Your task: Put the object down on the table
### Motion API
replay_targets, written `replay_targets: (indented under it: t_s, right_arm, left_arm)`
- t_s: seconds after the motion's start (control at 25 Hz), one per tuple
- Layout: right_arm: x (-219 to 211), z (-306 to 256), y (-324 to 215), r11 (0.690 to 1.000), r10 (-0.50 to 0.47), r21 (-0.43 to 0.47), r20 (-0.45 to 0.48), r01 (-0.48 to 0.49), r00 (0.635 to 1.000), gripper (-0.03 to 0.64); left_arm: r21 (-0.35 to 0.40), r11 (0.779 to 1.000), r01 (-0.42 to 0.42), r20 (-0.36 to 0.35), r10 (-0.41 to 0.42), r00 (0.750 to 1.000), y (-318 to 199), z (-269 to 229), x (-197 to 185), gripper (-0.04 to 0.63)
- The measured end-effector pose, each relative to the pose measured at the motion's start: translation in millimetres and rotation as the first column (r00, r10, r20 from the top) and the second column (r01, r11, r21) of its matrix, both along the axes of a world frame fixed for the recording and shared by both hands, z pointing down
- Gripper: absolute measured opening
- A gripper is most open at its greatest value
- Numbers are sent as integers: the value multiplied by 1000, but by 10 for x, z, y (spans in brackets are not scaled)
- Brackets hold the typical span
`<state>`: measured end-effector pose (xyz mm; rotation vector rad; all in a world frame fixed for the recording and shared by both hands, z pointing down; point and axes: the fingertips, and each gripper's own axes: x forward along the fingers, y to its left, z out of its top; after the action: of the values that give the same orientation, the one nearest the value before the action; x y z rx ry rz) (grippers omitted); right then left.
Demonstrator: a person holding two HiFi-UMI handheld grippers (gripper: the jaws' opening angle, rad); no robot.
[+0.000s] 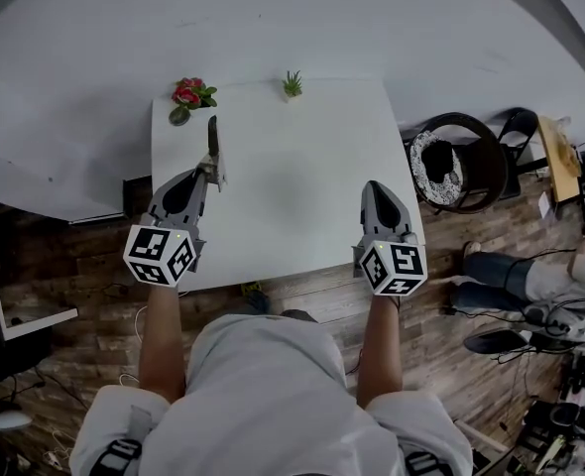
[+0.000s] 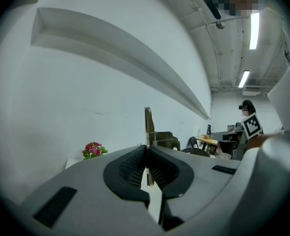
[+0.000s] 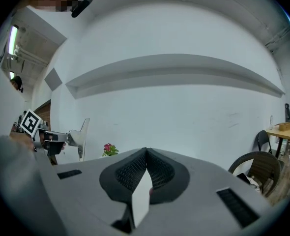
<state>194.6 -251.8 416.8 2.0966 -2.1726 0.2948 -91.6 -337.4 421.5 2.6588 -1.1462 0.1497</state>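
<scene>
A white wall (image 1: 273, 18) with a long ledge fills the far side of the scene, and a wooden floor (image 1: 74, 266) surrounds a white square worktop (image 1: 292, 196) pushed up against that wall. The person wearing the camera stands at the near edge of the worktop in a light top, with both forearms stretched forward over it. To the right of the worktop stands a dark round chair (image 1: 461, 162). Beyond it another person (image 1: 530, 276) sits on the floor among cables.

The left gripper (image 1: 211, 170) is over the left part of the worktop. Its fingers are clamped on the lower end of a thin flat metal piece (image 1: 213, 142), which stands upright from the fingertips as a narrow strip with a small fitting at its base. The piece is in the grip above the worktop's left side, near the far left corner. Whether its lower edge touches the surface cannot be told.

The right gripper (image 1: 375, 188) is over the right part of the worktop, well apart from the left one. Its fingers are pressed together at the tips with nothing between them.

A bunch of red flowers (image 1: 187, 94) sits at the far left corner of the worktop. A small green plant (image 1: 292, 84) stands at the middle of the far edge.
</scene>
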Motion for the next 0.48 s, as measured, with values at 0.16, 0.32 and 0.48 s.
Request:
replay_targets:
  t_s: [0.16,0.32,0.48]
  right_arm:
    - [4,45,-129,1000,15,-9,3,-15,1000,8]
    - [-41,24,-191,1000,15,-6,-3,-15,1000,8]
    - [-69,30,-252,1000,16,-5,-2,-16,1000,8]
  left_arm:
    - [-2,1000,-14,3,14,1000,-123,39,5,20]
    - [7,1000,-19,26,19,999,-182,52,-31,20]
    - [37,999,-34,91,30,995,-269,61,0,20]
